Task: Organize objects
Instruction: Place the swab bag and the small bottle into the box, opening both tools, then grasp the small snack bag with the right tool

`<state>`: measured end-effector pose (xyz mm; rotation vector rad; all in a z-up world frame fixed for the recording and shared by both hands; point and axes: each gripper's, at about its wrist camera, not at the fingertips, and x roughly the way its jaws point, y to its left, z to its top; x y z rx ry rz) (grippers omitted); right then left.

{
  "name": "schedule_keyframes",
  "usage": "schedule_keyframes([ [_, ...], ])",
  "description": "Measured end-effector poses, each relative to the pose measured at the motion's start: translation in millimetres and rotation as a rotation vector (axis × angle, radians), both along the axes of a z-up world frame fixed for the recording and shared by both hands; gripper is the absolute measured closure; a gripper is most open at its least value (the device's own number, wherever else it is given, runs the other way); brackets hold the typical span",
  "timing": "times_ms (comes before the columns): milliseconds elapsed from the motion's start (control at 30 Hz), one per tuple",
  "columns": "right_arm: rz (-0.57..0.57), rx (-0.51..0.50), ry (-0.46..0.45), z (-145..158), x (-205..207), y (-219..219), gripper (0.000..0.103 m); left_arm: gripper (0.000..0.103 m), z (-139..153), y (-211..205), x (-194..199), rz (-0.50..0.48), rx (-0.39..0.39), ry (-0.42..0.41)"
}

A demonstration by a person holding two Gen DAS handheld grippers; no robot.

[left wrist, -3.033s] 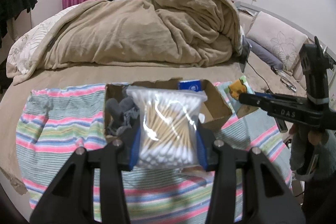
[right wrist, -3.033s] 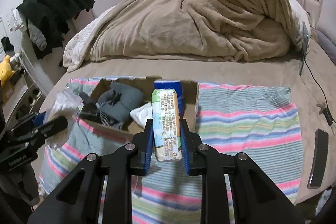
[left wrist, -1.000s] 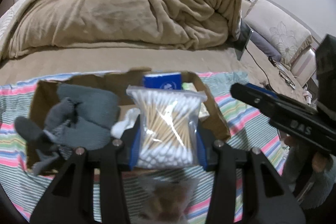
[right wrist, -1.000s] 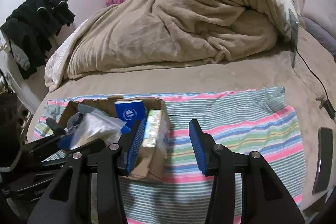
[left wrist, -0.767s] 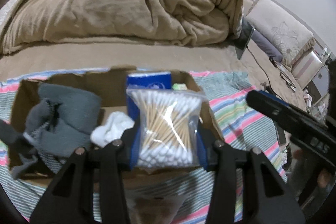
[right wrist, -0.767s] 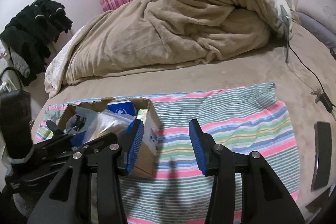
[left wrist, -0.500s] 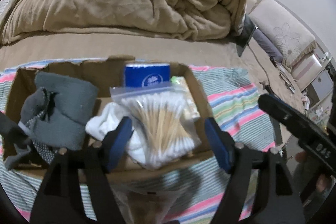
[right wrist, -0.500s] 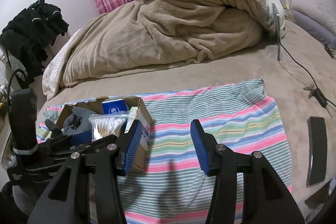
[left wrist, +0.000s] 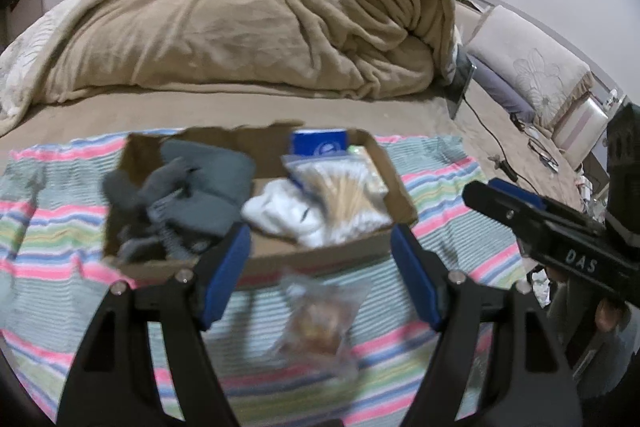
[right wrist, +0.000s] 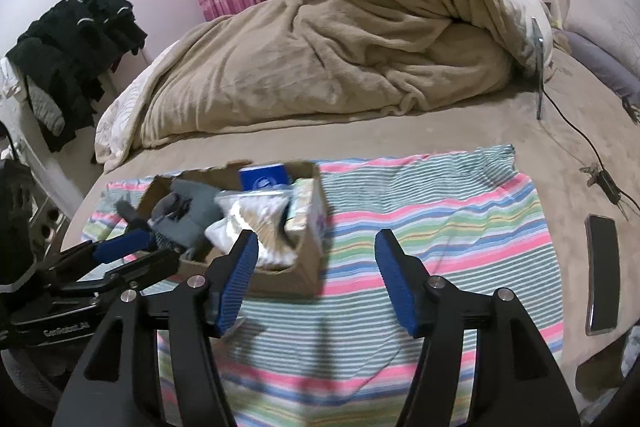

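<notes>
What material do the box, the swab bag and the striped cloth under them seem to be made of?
The box looks like plain brown cardboard, matte, with a torn, ragged back edge. The swab bag seems to be thin clear plastic, glossy and crinkled; pale wooden-looking sticks with white tips show through it. The striped cloth looks like soft woven fabric, matte, with slight wrinkles.

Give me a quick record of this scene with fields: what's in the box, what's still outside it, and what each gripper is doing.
container: cardboard box on the striped cloth
in box: bag of cotton swabs, grey socks, white socks, blue box, green pack
outside box: small clear bag on the cloth, in front of the box; contents blurred
left gripper: open, empty
right gripper: open, empty
off the cloth: phone on the bed
</notes>
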<state>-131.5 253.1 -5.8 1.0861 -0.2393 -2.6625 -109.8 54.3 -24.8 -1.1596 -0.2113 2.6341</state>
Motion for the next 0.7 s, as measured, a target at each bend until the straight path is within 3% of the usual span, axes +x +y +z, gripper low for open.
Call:
schedule_keyframes([
  [433,0.078,0.050,-0.058,-10.5,18.5,-56.9,0.039,0.026,-5.3,-71.1,47.3,0.089,0.022,0.008],
  [700,0.132,0.087,-0.117,-32.5,17.5,-90.8,0.032,0.026,-21.9,-108.0,62.4,0.149,0.050,-0.014],
])
